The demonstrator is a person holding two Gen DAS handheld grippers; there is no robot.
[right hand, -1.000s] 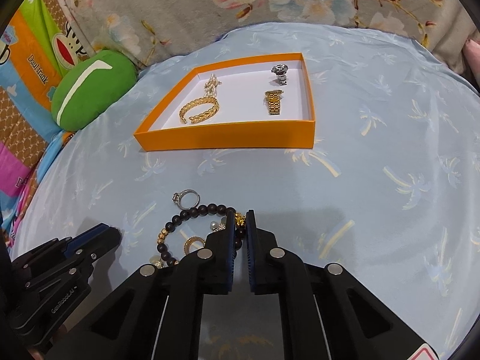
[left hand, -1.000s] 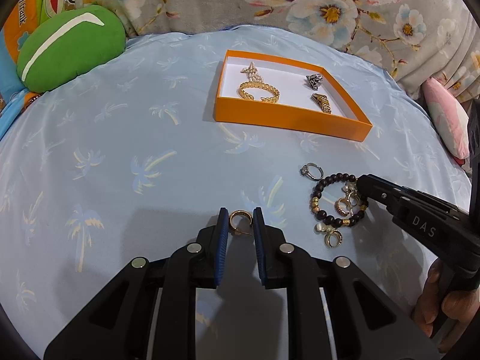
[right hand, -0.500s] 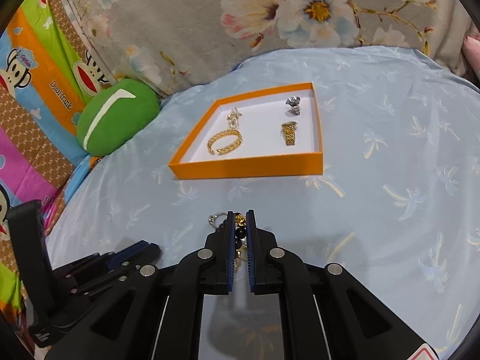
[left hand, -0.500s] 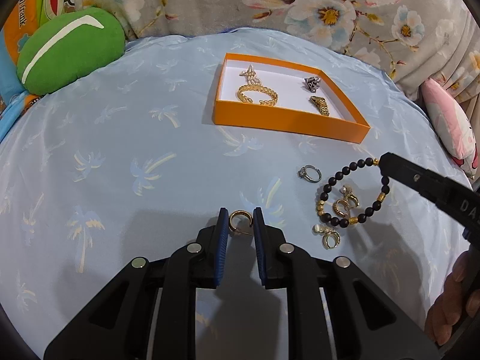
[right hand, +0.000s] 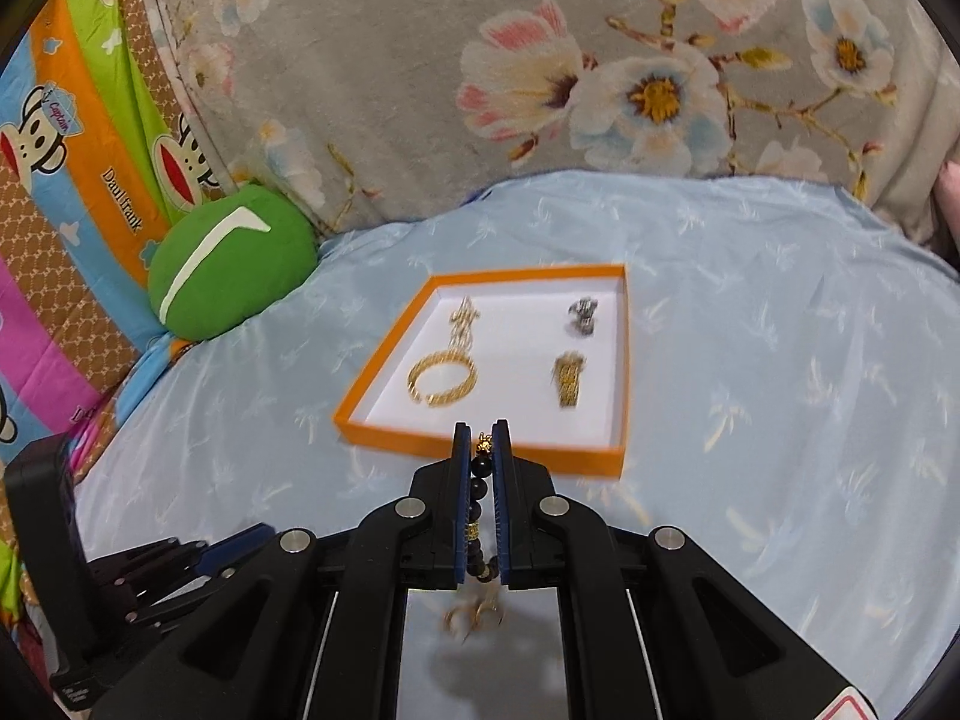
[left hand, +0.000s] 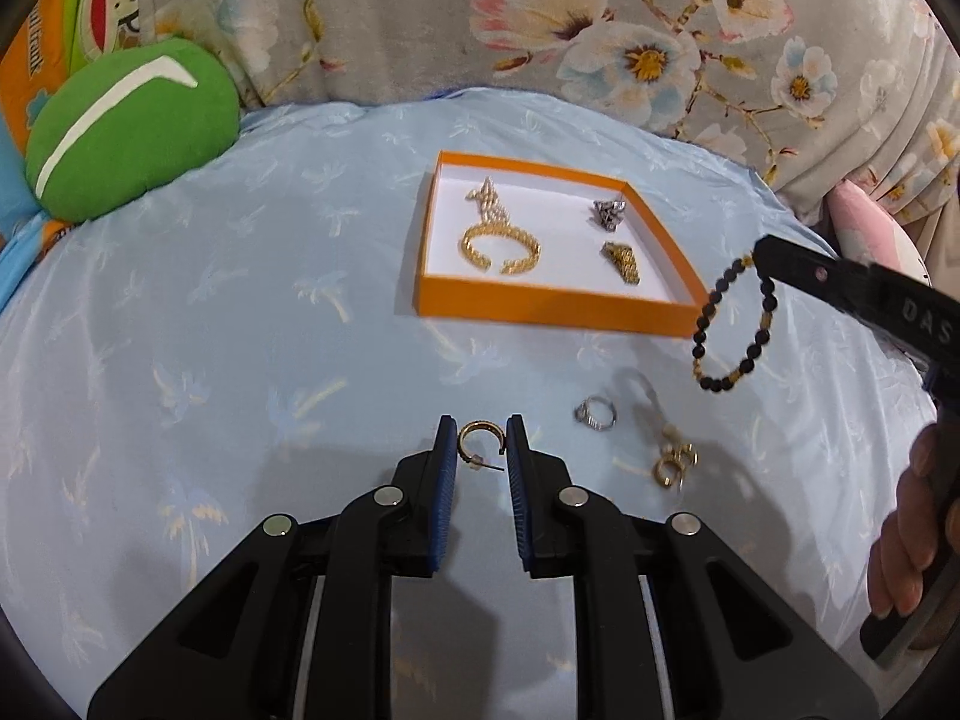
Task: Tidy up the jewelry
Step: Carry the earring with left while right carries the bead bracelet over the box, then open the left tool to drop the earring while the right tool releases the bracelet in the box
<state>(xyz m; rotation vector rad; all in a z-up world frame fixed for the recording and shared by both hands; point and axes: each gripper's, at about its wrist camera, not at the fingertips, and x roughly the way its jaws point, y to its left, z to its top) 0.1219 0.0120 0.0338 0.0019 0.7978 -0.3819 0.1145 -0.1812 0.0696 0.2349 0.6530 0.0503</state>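
Observation:
My right gripper [right hand: 481, 441] is shut on a black-and-gold bead bracelet [left hand: 732, 327] and holds it in the air just before the near right corner of the orange tray [left hand: 540, 303]. The beads show between the right jaws [right hand: 480, 474]. The tray [right hand: 480, 447] holds a gold bangle [left hand: 501, 246], a gold chain piece, a silver ring and a gold band. My left gripper [left hand: 480, 441] is shut on a gold hoop earring [left hand: 477, 438] low over the blue cloth. A silver ring [left hand: 595, 414] and small gold earrings [left hand: 675, 462] lie on the cloth.
A green round cushion [left hand: 129, 126] sits at the far left. A floral fabric wall [left hand: 600, 30] rises behind the tray. A pink cushion [left hand: 870, 228] is at the far right. The person's hand [left hand: 918, 534] holds the right gripper's handle.
My right gripper has lifted the bead bracelet off the cloth and carried it up toward the tray. The small earrings and silver ring stay on the cloth. My left gripper still grips the hoop.

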